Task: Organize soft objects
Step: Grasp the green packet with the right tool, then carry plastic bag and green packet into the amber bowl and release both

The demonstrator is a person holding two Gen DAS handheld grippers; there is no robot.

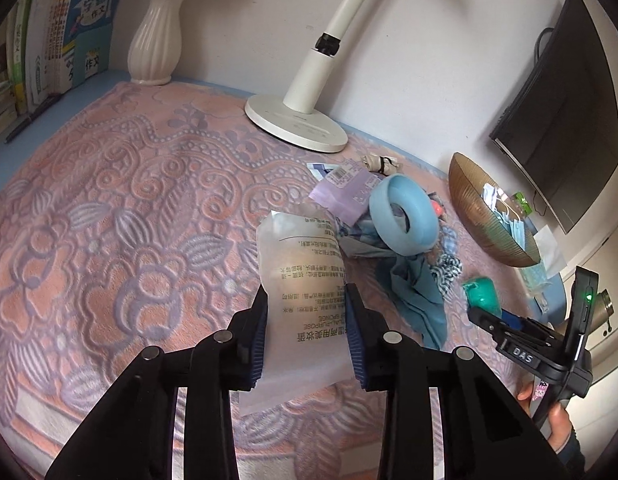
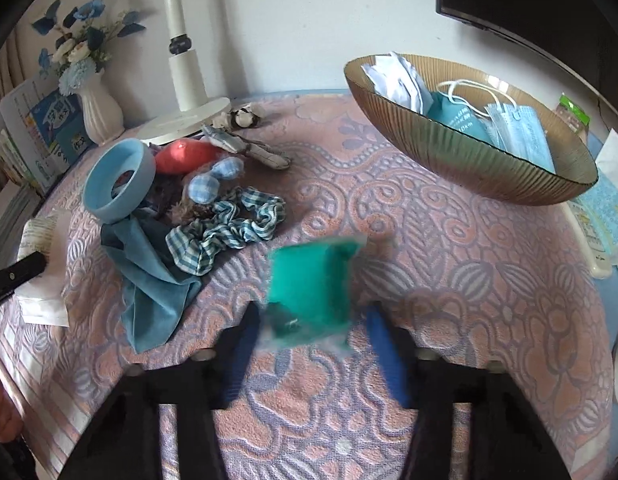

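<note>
Your left gripper [image 1: 305,336] pinches a frosted white sponge packet [image 1: 305,280] printed with black text, its blue pads pressed to both sides, held above the patterned pink towel [image 1: 129,208] that covers the tabletop. Your right gripper [image 2: 313,336] has its fingers spread with a green sponge pack [image 2: 313,280] between them; that view is blurred, so you cannot tell whether the pads touch it. The heap of soft things lies toward the towel's back edge, near the white lamp base [image 1: 297,124]: a light blue foam ring [image 2: 117,184] rests on a blue cloth [image 2: 153,280], with a checked scrunchie [image 2: 229,232] just beside it and an orange-red soft piece [image 2: 185,156] behind. The ribbed gold bowl [image 2: 469,156] at the towel's back right corner holds blue face masks [image 2: 517,132].
</note>
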